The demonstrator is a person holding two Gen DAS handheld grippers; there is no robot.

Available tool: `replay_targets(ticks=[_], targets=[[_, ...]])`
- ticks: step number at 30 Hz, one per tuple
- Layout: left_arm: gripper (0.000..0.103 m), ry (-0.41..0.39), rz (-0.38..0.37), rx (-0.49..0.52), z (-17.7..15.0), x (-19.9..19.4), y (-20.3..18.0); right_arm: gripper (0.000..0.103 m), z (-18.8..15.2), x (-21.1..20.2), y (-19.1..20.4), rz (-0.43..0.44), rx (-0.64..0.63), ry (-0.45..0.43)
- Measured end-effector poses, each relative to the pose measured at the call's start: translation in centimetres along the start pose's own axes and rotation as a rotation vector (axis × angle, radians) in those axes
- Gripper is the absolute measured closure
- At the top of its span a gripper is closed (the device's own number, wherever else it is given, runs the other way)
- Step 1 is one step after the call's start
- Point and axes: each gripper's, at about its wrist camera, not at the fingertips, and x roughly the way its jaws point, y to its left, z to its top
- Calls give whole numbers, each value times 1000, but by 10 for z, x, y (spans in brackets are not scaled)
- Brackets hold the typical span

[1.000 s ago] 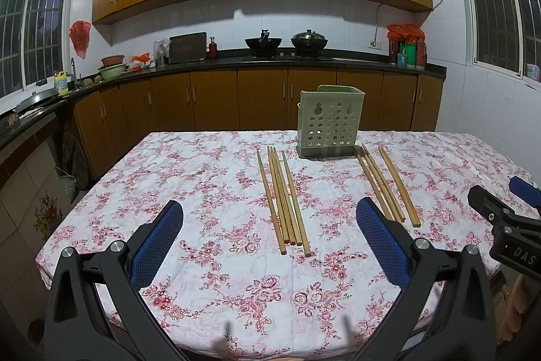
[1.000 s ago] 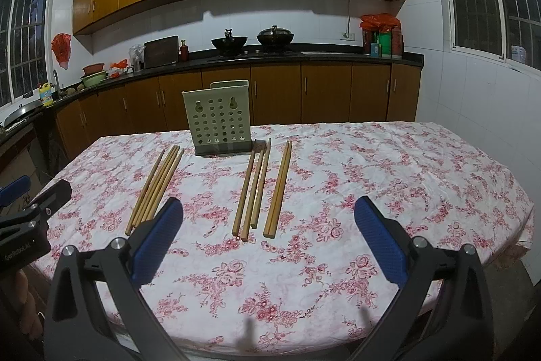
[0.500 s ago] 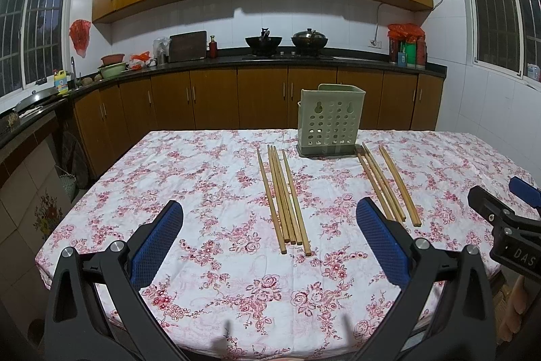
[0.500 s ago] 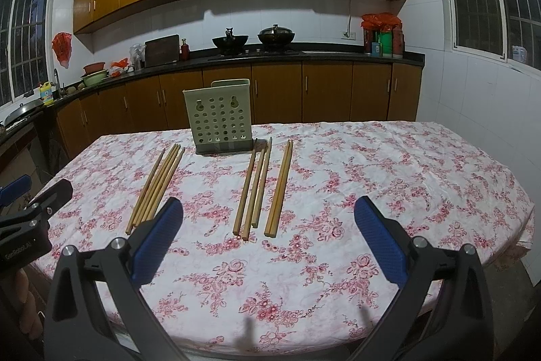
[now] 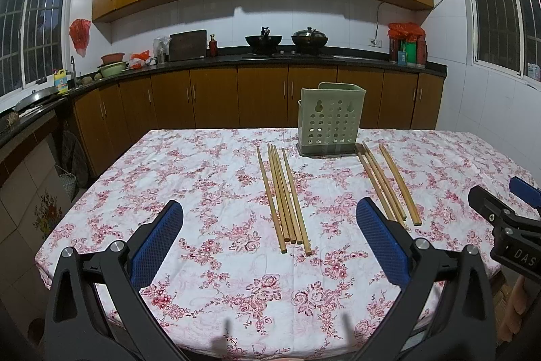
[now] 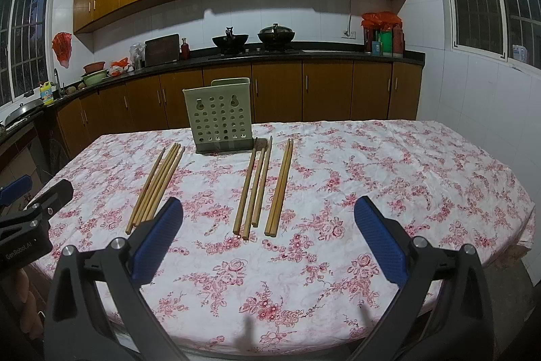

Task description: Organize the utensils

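Note:
Two bunches of wooden chopsticks lie on a floral tablecloth in front of a pale green perforated utensil holder (image 5: 330, 120) (image 6: 219, 116). The left bunch (image 5: 284, 197) (image 6: 157, 185) lies left of the holder, the right bunch (image 5: 389, 183) (image 6: 263, 186) to its right. My left gripper (image 5: 270, 241) hovers open over the near table edge, short of the left bunch, nothing between its blue pads. My right gripper (image 6: 267, 241) is open too, just short of the right bunch's near ends. Each gripper shows at the edge of the other's view.
The table (image 5: 203, 164) is covered by a white cloth with red flowers. Behind it run brown kitchen cabinets with a black counter (image 5: 270, 56) carrying two woks, bottles and bowls. Windows flank both sides. A hand (image 6: 27, 300) holds the left gripper's handle.

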Motion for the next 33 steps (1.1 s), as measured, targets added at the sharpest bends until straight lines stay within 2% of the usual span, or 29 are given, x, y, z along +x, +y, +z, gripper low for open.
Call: replay_targets(ticks=[33], targets=[[2,6,1,0,-3,3,-1,4,-1,2,0,1,0,4]])
